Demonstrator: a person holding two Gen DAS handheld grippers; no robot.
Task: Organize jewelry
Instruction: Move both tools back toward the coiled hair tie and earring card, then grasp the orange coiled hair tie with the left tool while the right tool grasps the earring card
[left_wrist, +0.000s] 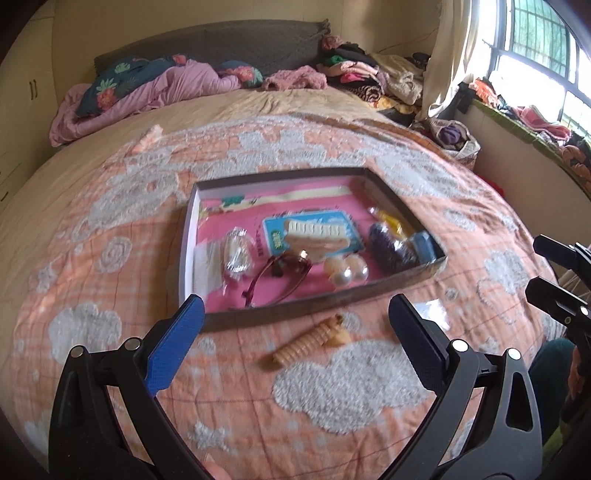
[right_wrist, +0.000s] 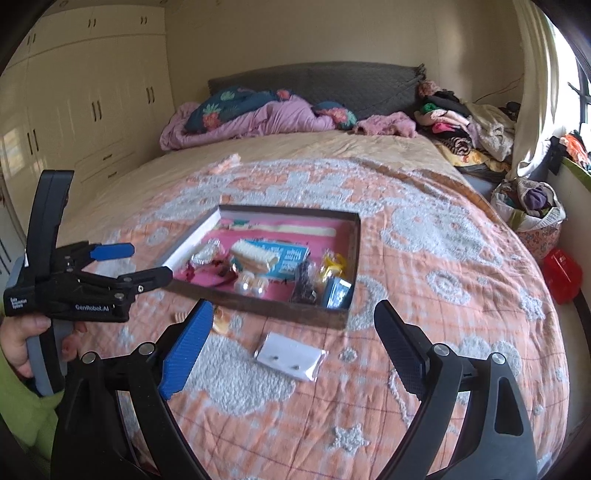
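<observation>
A shallow open box (left_wrist: 332, 300) (right_wrist: 356, 236) with a pink lining lies on the peach bedspread and holds a cream hair clip (left_wrist: 317, 232), pearl pieces (left_wrist: 345, 271), dark red glasses (left_wrist: 277, 275) and small packets. A tan claw clip (left_wrist: 310, 341) (right_wrist: 221, 322) lies on the spread in front of the box, below my left gripper (left_wrist: 295, 301) (right_wrist: 151, 262), which is open and empty. A clear packet with an earring card (right_wrist: 290, 354) (left_wrist: 432, 309) lies below my right gripper (right_wrist: 293, 306) (left_wrist: 546, 275), also open and empty.
A crumpled purple quilt (right_wrist: 258, 118) and piled clothes (right_wrist: 454, 125) cover the head of the bed. A full cloth bag (right_wrist: 532, 210) and a red object (right_wrist: 561, 275) sit off the bed's right side. Wardrobes (right_wrist: 92, 110) stand on the left, a window (left_wrist: 535, 48) on the right.
</observation>
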